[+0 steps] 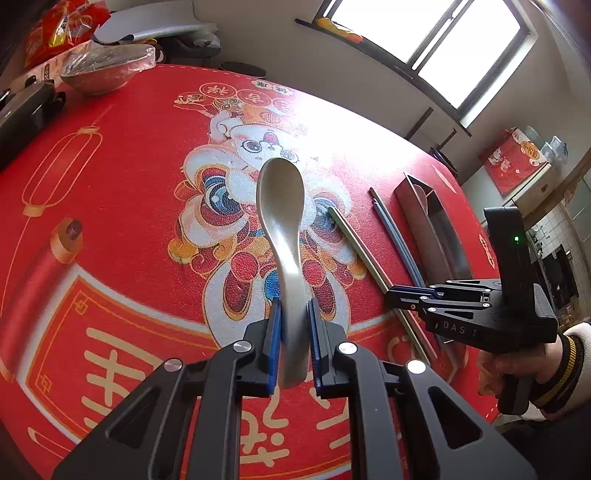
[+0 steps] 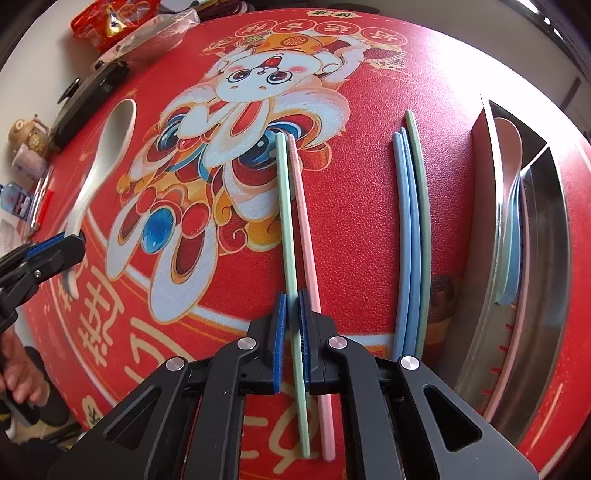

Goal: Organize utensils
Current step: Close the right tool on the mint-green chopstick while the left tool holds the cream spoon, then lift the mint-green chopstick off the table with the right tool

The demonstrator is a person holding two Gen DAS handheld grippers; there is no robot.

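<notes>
The right claw (image 2: 291,332) is clamped on the green chopstick (image 2: 286,221) alone, and lifting may drag the touching pink chopstick (image 2: 301,206) askew, while the left claw (image 1: 293,328), clamped on the spoon (image 1: 282,221), waits.

Plastic-wrapped bowl (image 1: 107,68), red snack bag (image 1: 61,27) and black case (image 1: 26,110) along red printed tablecloth's (image 1: 122,206) far edge.

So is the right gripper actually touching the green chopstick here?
Touching. In the right wrist view the right gripper has its blue pads shut on the green chopstick, with no gap visible on either side; the pink chopstick lies just outside the jaws.
</notes>
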